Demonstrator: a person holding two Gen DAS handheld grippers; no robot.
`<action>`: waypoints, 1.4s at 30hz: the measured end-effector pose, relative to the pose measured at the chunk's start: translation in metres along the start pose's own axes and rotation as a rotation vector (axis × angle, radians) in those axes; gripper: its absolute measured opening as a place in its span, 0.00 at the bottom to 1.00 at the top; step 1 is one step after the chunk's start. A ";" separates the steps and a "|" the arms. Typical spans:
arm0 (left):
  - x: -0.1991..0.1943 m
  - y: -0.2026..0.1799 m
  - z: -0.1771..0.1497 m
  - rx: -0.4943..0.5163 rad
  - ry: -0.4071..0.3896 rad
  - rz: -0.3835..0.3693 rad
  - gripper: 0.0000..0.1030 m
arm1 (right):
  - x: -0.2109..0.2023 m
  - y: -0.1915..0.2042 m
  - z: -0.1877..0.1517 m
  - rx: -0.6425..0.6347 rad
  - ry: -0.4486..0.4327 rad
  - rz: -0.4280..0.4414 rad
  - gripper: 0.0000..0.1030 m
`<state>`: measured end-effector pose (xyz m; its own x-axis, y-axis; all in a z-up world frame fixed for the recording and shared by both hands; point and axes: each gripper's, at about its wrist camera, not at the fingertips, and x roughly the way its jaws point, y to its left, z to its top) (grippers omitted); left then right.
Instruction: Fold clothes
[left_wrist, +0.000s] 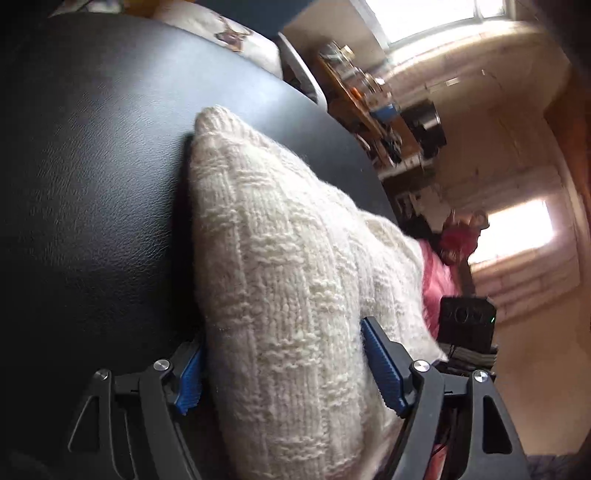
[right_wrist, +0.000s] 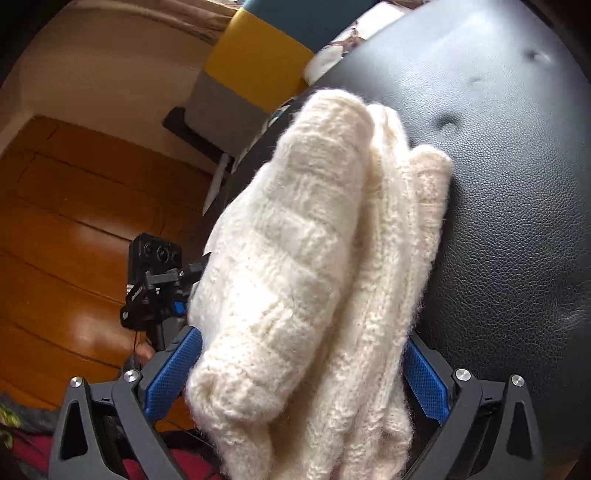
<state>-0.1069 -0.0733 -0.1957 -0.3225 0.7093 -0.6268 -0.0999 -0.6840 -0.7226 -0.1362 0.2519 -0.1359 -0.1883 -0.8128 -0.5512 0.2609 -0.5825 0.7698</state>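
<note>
One cream knitted sweater (left_wrist: 288, 295), folded thick, lies on the black leather seat (left_wrist: 92, 203) with both my grippers at its near end.

My left gripper (left_wrist: 284, 373) has its two blue pads spread wide, the sweater between them; whether they press it I cannot tell. My right gripper (right_wrist: 299, 376) likewise straddles the sweater, where I count three fluffy folds, the rightmost lying on the seat; its grip I cannot tell either.
</note>
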 end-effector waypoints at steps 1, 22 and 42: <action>0.000 -0.001 -0.001 -0.002 -0.011 0.009 0.74 | -0.001 0.002 -0.001 -0.010 0.001 -0.009 1.00; 0.029 -0.151 0.034 0.361 -0.073 -0.115 0.43 | -0.093 0.024 -0.047 -0.034 -0.293 -0.159 0.43; 0.264 -0.248 0.120 0.525 0.203 0.134 0.59 | -0.188 -0.113 -0.058 0.186 -0.534 -0.444 0.39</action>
<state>-0.2808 0.2636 -0.1469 -0.1827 0.5933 -0.7840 -0.5409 -0.7265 -0.4238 -0.0751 0.4706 -0.1378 -0.6892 -0.3596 -0.6291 -0.1047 -0.8097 0.5775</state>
